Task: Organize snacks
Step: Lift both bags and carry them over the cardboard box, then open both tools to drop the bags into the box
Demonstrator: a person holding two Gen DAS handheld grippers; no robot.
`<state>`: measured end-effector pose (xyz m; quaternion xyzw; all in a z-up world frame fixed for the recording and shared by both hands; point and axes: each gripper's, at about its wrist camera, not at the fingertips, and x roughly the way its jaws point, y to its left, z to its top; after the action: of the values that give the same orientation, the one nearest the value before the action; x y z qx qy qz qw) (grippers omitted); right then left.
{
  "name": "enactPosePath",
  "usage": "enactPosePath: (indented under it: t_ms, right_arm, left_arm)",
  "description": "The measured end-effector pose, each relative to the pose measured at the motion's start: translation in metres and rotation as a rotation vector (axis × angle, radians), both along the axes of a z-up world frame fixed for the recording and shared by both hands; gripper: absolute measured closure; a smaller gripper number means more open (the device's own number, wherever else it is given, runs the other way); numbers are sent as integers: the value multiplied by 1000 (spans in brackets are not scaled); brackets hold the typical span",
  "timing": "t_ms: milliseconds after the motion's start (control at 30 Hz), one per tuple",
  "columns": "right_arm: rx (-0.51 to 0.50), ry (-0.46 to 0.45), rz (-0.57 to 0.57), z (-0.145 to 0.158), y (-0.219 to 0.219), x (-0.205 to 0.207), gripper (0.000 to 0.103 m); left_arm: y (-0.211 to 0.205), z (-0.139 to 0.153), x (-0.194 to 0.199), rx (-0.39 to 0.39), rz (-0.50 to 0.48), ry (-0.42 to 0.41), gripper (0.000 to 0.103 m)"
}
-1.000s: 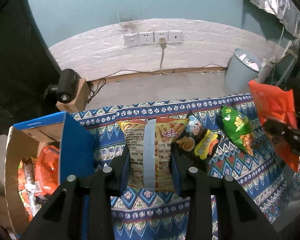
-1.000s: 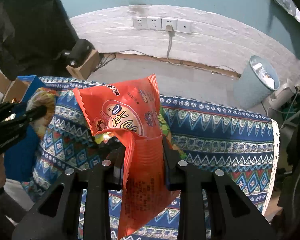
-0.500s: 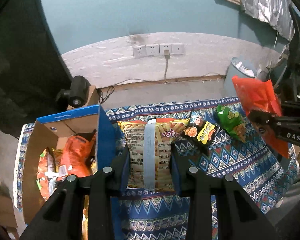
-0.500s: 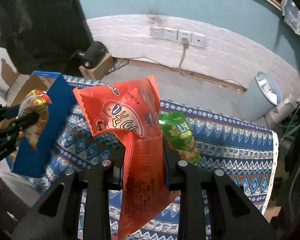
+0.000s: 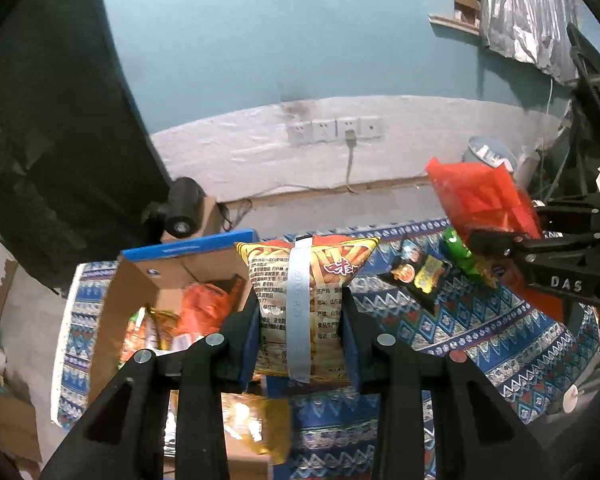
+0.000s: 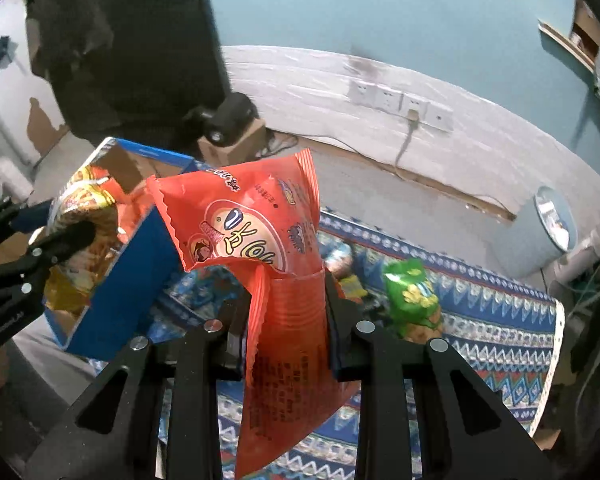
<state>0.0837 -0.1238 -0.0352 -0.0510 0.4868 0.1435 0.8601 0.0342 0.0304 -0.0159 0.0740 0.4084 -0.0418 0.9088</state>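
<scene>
Hand-held grippers each clamping a snack bag — patterned blue tablecloth, teal wall

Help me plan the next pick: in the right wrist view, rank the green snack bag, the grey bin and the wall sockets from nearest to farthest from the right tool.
1. Green snack bag: on the patterned cloth, just right of the right tool.
2. Grey bin: on the floor beyond the cloth, far right.
3. Wall sockets: on the back wall, farthest.

"DAS" stands on the right gripper.
</scene>
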Motion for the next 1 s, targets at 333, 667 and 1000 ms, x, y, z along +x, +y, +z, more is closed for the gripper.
enactPosePath:
  t_ms: [333,667,1000]
  right_arm:
    - [12,-18,91,8,59,13,77]
    - [24,-27,184,10,119,26,77]
    - [15,-3,282,-2,183,37,77]
  left_arm:
    - [54,7,0,-44,83,-1,67]
    - [115,-5,-1,-73,200,35,67]
    - [156,-25,-5,-46,300,72,67]
